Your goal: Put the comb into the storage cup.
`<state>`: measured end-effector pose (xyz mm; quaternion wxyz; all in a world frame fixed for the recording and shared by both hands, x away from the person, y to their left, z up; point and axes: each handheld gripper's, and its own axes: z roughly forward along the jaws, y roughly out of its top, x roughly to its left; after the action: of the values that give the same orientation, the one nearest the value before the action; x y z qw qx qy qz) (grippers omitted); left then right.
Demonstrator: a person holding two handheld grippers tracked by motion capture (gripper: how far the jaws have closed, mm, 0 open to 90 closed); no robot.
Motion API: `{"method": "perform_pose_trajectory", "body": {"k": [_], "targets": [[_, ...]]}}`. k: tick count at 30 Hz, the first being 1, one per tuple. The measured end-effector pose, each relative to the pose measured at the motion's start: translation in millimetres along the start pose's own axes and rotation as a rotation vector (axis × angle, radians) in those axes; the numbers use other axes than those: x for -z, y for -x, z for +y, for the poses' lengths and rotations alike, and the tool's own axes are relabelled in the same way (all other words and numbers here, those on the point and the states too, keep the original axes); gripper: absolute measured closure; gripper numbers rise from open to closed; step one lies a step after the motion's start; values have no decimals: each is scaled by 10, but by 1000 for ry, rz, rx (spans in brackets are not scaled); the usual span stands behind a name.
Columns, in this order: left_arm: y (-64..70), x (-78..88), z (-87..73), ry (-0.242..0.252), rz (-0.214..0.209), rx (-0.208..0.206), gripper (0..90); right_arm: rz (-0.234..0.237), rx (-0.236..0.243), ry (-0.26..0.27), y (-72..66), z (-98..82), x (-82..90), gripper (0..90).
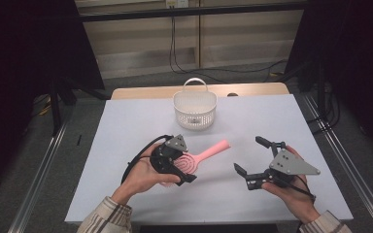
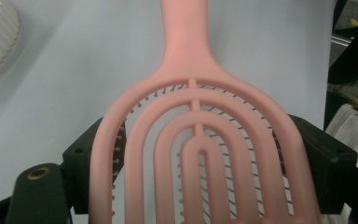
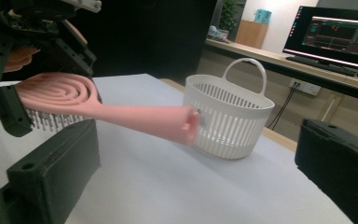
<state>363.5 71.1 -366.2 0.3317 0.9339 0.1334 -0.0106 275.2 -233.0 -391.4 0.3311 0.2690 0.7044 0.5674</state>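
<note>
A pink vented hairbrush (image 1: 212, 148) is held by its head in my left gripper (image 1: 178, 166), which is shut on it. In the left gripper view the two black fingers (image 2: 85, 158) press on either side of the brush head (image 2: 198, 121), bristles down. The handle (image 3: 144, 119) points towards the white basket (image 1: 194, 109) and hangs a little above the table. My right gripper (image 1: 251, 155) stands open at the front right, nothing between its jaws, about a hand's width right of the handle tip. In the right gripper view its jaws frame the basket (image 3: 228, 116).
A white sheet (image 1: 126, 126) covers the table, with a wooden edge (image 1: 141, 91) showing at the back. The handled basket stands at the back centre. A monitor (image 3: 335, 35) sits on a bench beyond the table. Metal rails (image 1: 39, 170) run along both sides.
</note>
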Motion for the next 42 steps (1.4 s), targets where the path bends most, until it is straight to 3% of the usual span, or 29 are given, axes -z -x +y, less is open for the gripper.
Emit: {"method": "perform_pose_trajectory", "body": {"k": [6, 9, 11, 17, 22, 24, 36, 42], "targets": [[-15, -29, 38, -18, 5, 1, 194, 23, 29, -39, -45, 36, -120, 1], [-29, -41, 57, -15, -6, 0, 194, 4, 38, -54, -53, 48, -169, 10], [-34, -43, 70, -21, -10, -2, 194, 22, 23, -63, -55, 57, -190, 2], [-24, -73, 108, -35, -8, -11, 194, 45, 65, -81, -79, 71, -246, 0], [-22, -90, 124, -44, -9, -13, 194, 44, 148, -97, -102, 56, -291, 11], [-17, -96, 129, -48, -3, -12, 194, 24, 222, -109, -124, 58, -299, 20], [-36, -149, 141, -70, 2, 0, 194, -4, 477, -152, -305, 4, -393, 29], [-44, -163, 190, -86, 5, -14, 194, -31, 628, -180, -378, 2, -429, 112]]}}
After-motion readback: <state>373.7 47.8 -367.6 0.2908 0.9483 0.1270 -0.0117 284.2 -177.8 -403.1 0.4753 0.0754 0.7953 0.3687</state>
